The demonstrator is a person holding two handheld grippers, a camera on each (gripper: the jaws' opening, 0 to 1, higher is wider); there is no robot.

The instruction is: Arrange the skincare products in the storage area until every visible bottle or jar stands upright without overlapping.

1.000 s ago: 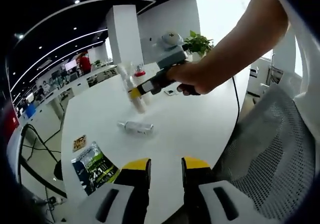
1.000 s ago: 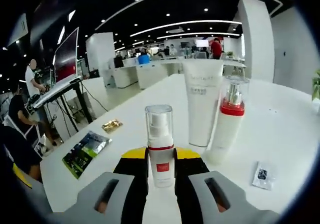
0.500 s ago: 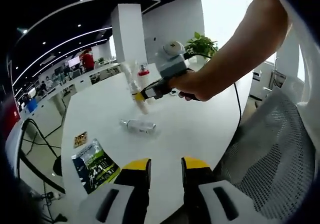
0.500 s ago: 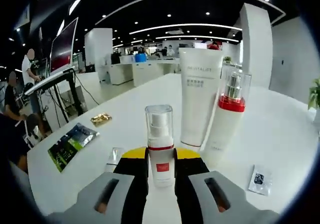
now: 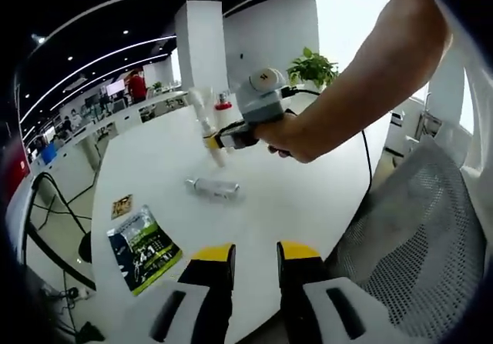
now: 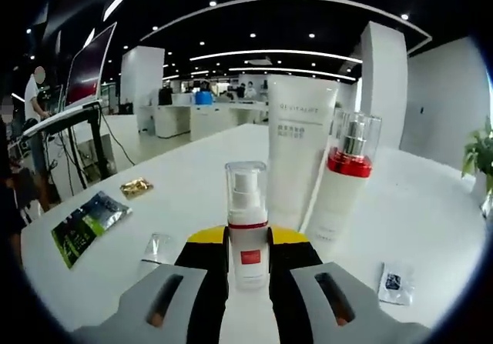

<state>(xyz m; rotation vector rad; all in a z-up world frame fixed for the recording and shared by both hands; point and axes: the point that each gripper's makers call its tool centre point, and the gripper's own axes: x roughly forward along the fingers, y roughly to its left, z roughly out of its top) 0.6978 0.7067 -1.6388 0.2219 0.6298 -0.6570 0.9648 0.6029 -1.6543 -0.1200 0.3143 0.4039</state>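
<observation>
Right gripper clamped on small pump bottle, upright, near tube and red-collared bottle; light, hard, slick plastic, low grip suits. Left gripper part open, empty. Fallen bottle on table: grab mid-body

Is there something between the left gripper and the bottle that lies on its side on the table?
Nothing visible does. Bare white table separates the left gripper from the lying bottle. The right gripper, shut on a small pump bottle, is beyond it.
</observation>
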